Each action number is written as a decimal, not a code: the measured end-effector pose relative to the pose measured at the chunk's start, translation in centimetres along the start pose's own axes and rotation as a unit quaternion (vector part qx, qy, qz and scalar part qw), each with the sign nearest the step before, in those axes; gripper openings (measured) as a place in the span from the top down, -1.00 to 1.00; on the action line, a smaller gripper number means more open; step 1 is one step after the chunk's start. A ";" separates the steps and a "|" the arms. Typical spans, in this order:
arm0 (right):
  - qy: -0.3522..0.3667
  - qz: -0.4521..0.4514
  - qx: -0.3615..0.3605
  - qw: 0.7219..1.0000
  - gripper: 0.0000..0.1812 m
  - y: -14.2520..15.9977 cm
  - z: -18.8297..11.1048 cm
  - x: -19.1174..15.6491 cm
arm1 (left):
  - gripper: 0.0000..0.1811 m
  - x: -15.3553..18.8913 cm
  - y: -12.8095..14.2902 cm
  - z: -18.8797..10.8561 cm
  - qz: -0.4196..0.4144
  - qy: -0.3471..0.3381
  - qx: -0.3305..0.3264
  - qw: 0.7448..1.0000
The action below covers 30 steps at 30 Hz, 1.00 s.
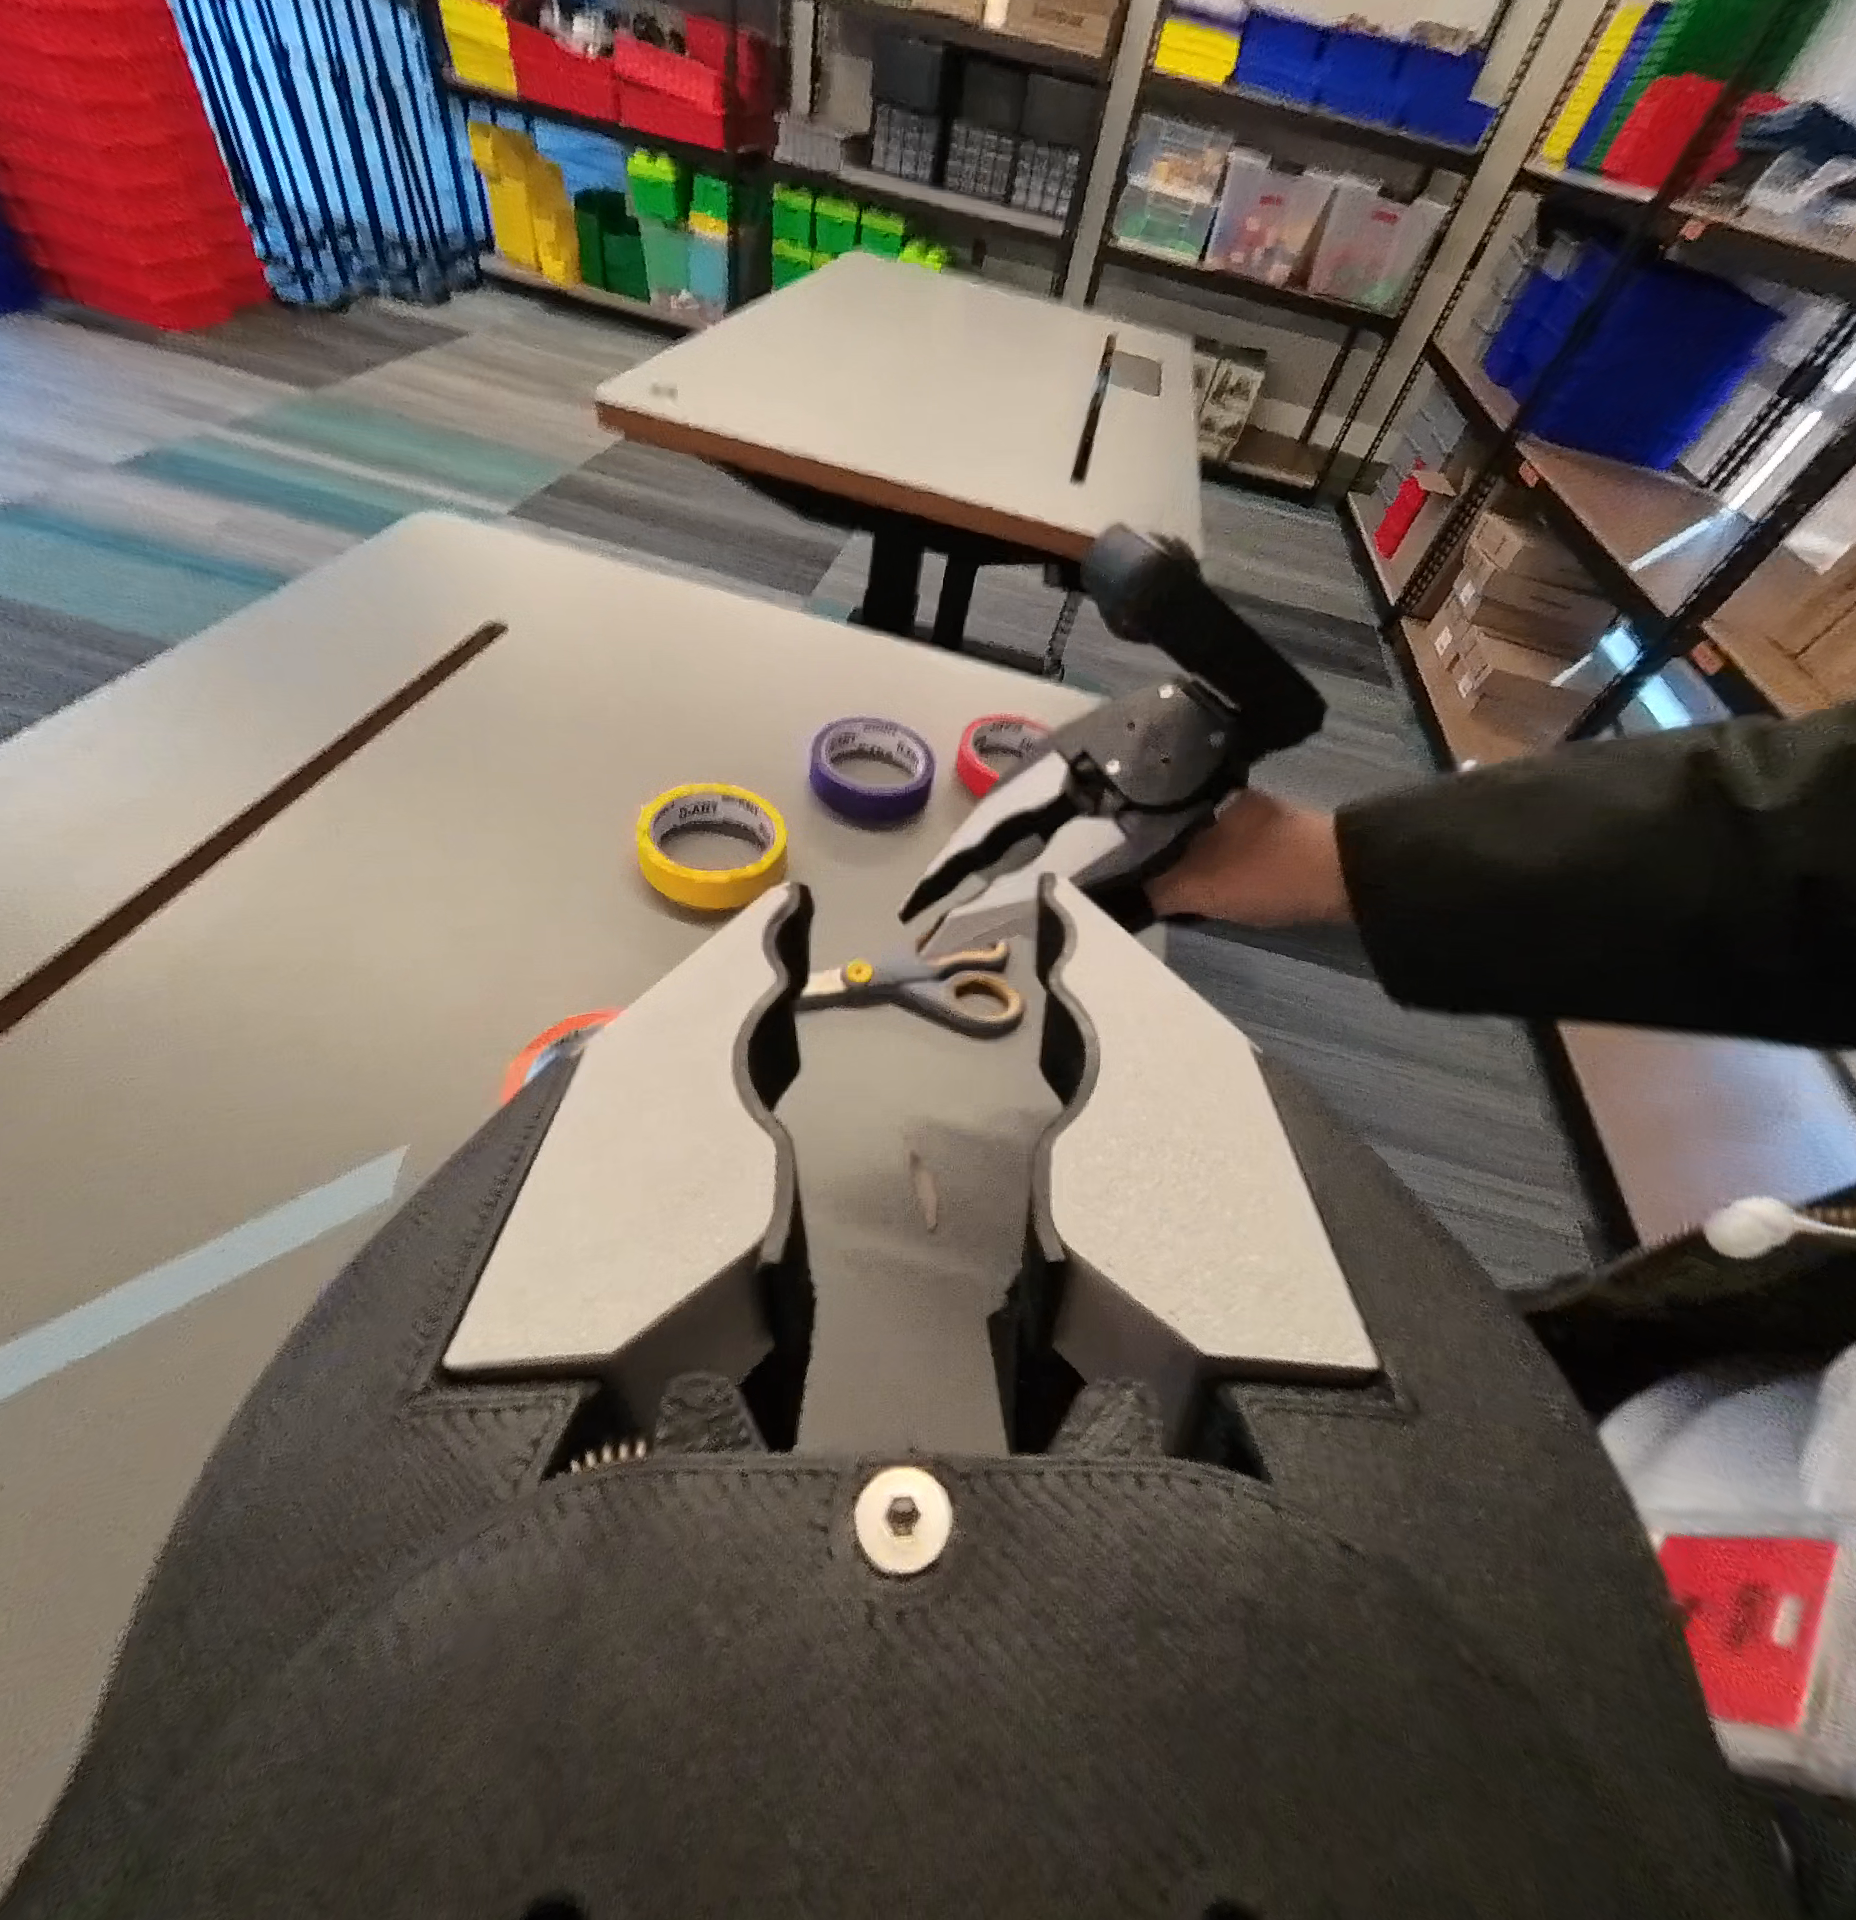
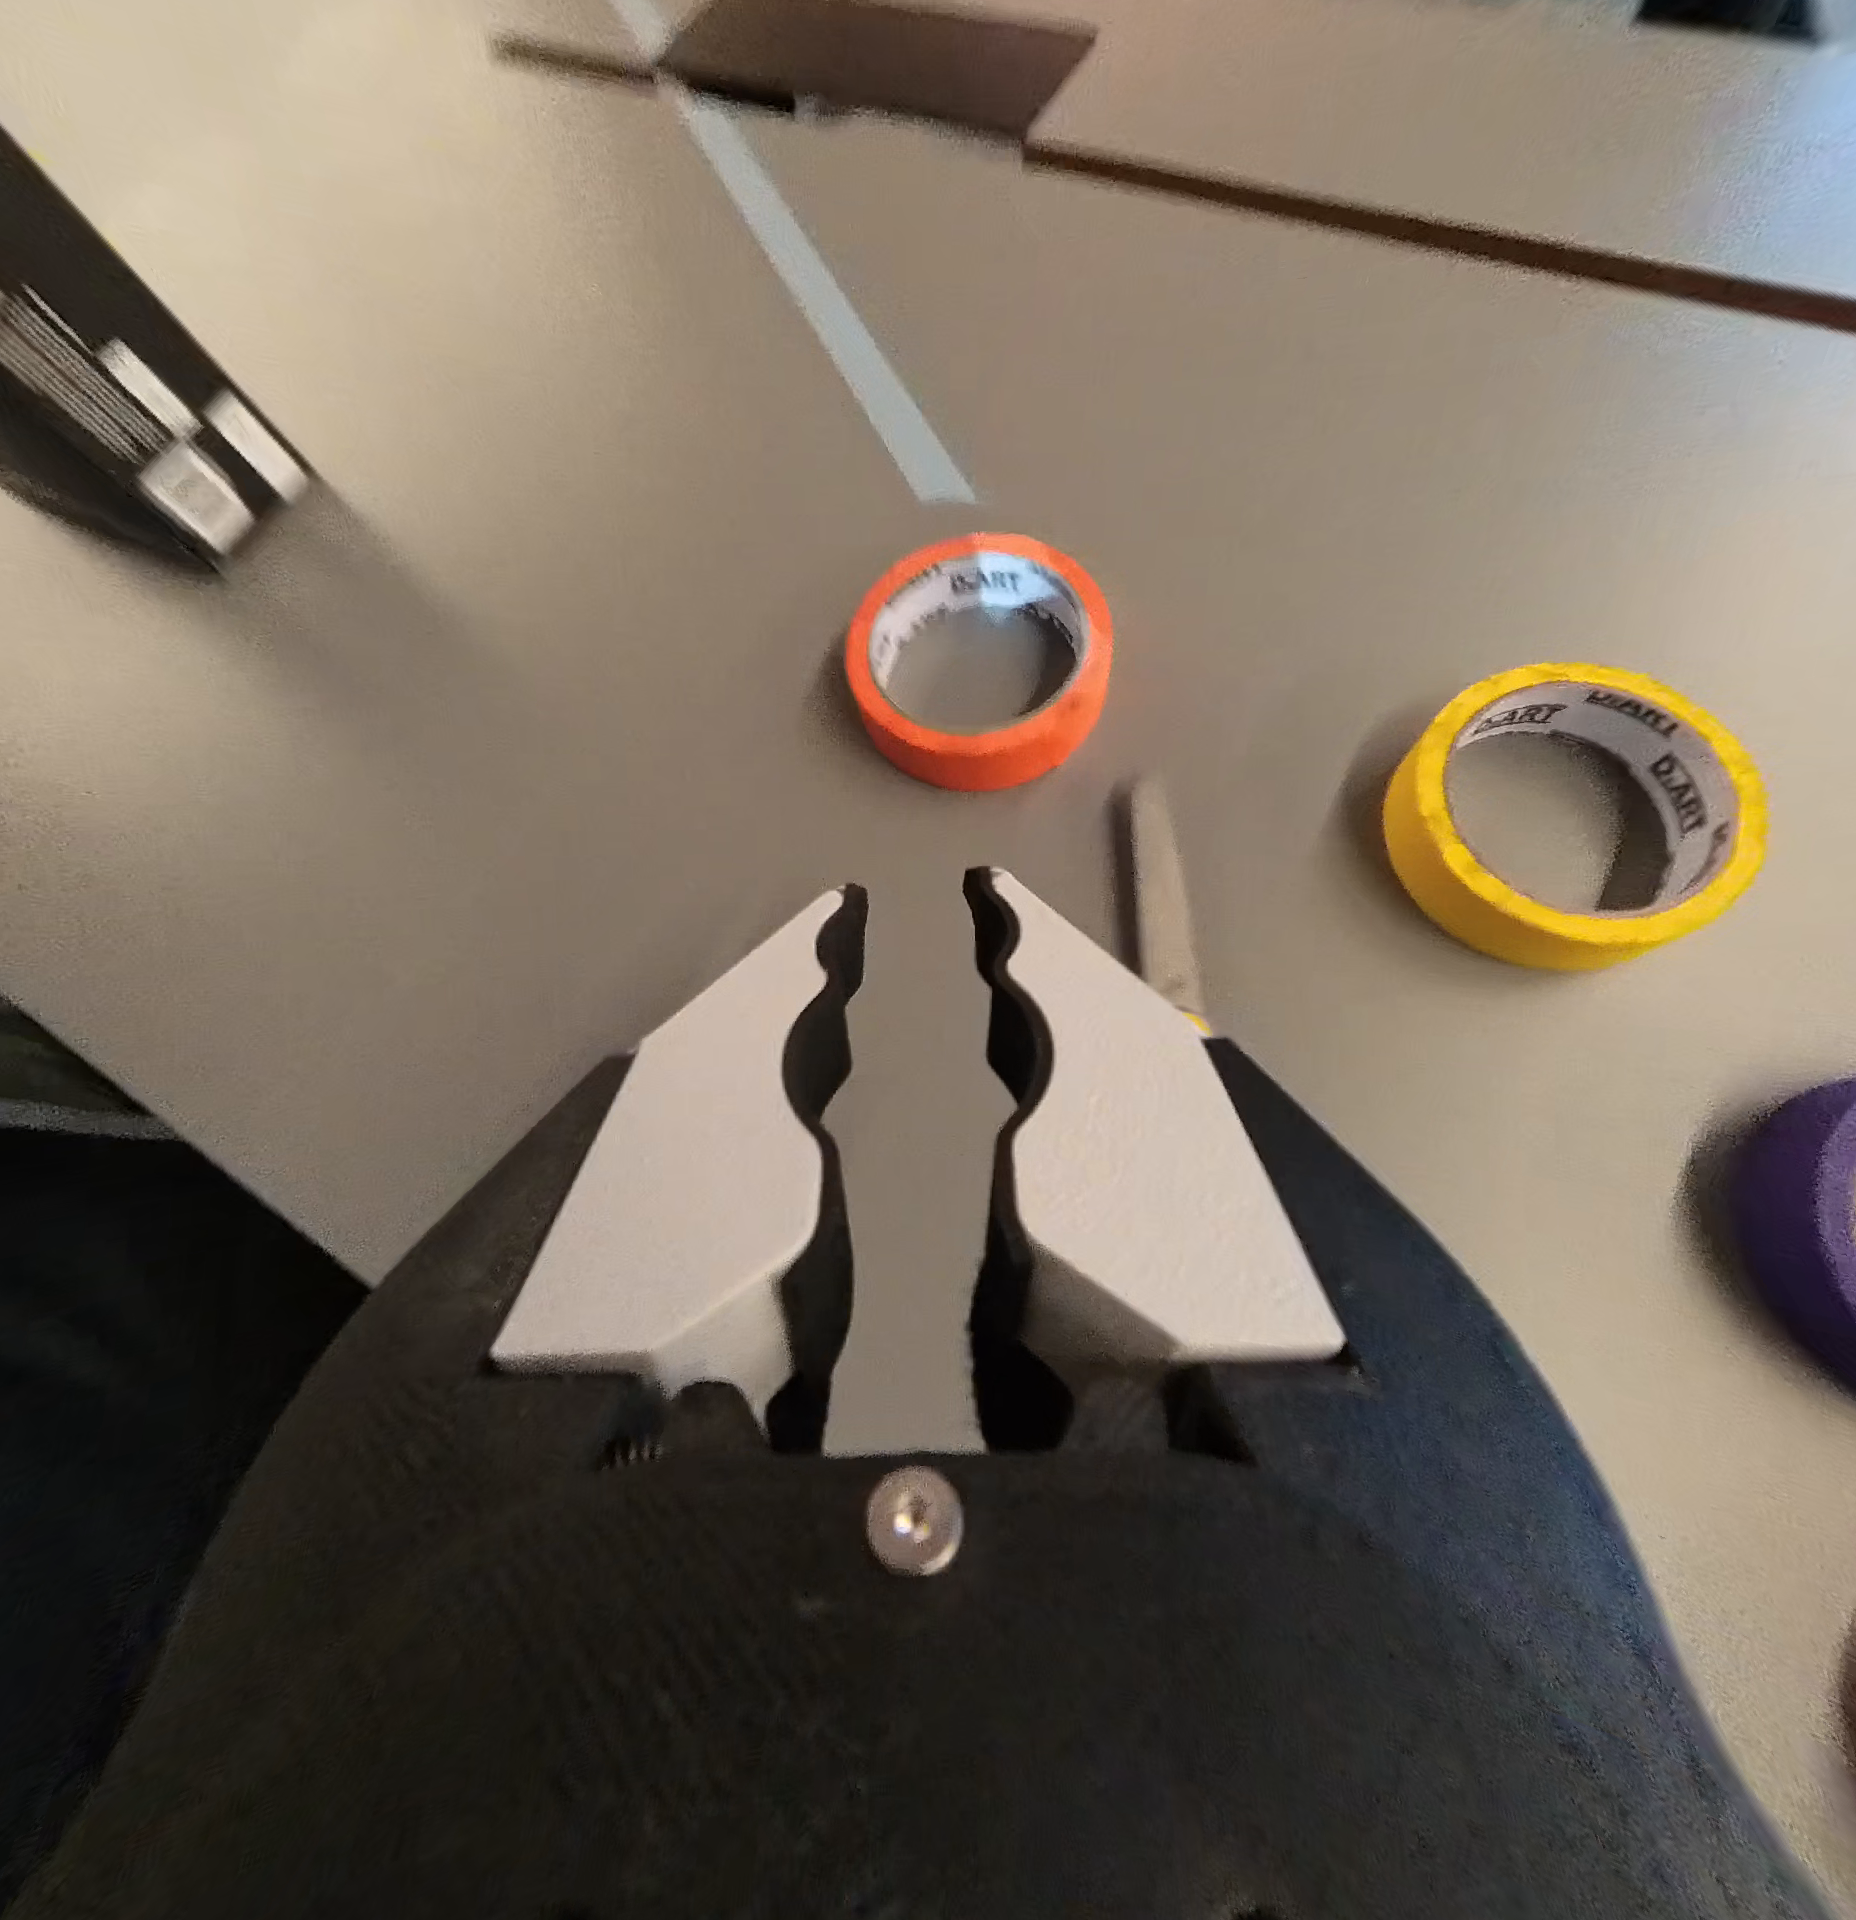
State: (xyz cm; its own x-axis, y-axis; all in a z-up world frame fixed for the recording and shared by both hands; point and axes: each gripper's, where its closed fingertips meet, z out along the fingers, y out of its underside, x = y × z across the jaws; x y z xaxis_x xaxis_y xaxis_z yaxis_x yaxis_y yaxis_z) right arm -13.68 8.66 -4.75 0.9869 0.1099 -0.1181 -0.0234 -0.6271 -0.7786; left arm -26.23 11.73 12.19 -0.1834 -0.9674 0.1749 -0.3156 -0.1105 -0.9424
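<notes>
Two grippers are in play, and neither has hold of anything. Your left gripper [image 1: 919, 904] hangs above the near part of the grey table [image 1: 404, 935], its jaws parted wide with bare tabletop showing between them. Just past its fingertips lie the scissors [image 1: 919, 987], flat on the table, long axis running across your line of sight: handles to the right, the blade end going left behind the left finger. They sit ahead of that gripper and slightly right of its centre line.

Your right gripper [image 2: 913, 883] is the nearer of the two to the scissors. From the left wrist view its tips point down and hover right over the handle loops; whether they touch, you cannot tell. Its jaws stand only narrowly apart, with nothing between them.

Farther out on the table lie the tape rolls: the orange roll [image 2: 978, 675] straight ahead of the right gripper, the yellow roll [image 2: 1573, 816] off to one side, then the purple roll [image 1: 870, 771] and a red roll [image 1: 991, 750] partly behind the right gripper.

From the right wrist view you get the orange roll whole, and only a thin blurred sliver of the scissors' blade beside the right finger. The left wrist view shows the handles and both grippers together, but just an edge of the orange roll. Beyond stand a second table [image 1: 903, 384] and shelves of coloured bins [image 1: 1319, 62].
</notes>
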 end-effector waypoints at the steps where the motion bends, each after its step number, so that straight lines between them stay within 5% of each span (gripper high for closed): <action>1: -0.002 -0.015 -0.021 1.000 0.77 0.4 0.8 1.3 | 0.50 -0.9 1.1 1.0 -0.005 -0.006 -0.022 1.000; 10: -0.100 -0.053 -0.078 0.990 0.75 0.6 2.2 9.5 | 0.34 -9.6 15.7 15.7 -0.039 -0.092 -0.245 0.964; 17: -0.178 -0.067 -0.066 0.980 0.74 -0.9 -1.6 12.2 | 0.48 -11.9 23.0 18.1 -0.077 -0.174 -0.374 0.908; 18: -0.193 -0.065 -0.062 0.977 0.74 -1.1 -2.0 12.1 | 0.75 -12.2 23.0 18.1 -0.074 -0.186 -0.370 0.907; 20: -0.222 -0.058 -0.063 0.971 0.74 -1.0 -2.2 11.7 | 0.89 -11.9 22.9 18.5 -0.111 -0.170 -0.374 0.905; 23: -0.265 -0.033 -0.053 0.962 0.74 -1.3 -2.0 10.3 | 0.91 -11.8 19.1 19.4 -0.181 -0.169 -0.294 0.923; 27: -0.339 0.036 -0.022 0.940 0.75 -3.2 -2.5 8.0 | 0.92 -10.3 10.0 20.5 -0.267 -0.112 -0.106 0.951; 30: -0.359 0.072 -0.028 0.930 0.75 -3.5 -2.6 8.7 | 0.92 -11.5 8.5 20.6 -0.221 -0.151 -0.121 0.956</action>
State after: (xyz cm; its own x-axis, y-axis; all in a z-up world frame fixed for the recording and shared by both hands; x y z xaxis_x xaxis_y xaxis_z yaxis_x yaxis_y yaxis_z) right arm -4.55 9.81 -1.40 0.6130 0.4960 -0.6150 -0.1183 -0.7121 -0.6921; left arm -7.61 17.22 -3.75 0.2841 -0.8637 0.4163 -0.5122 -0.5038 -0.6956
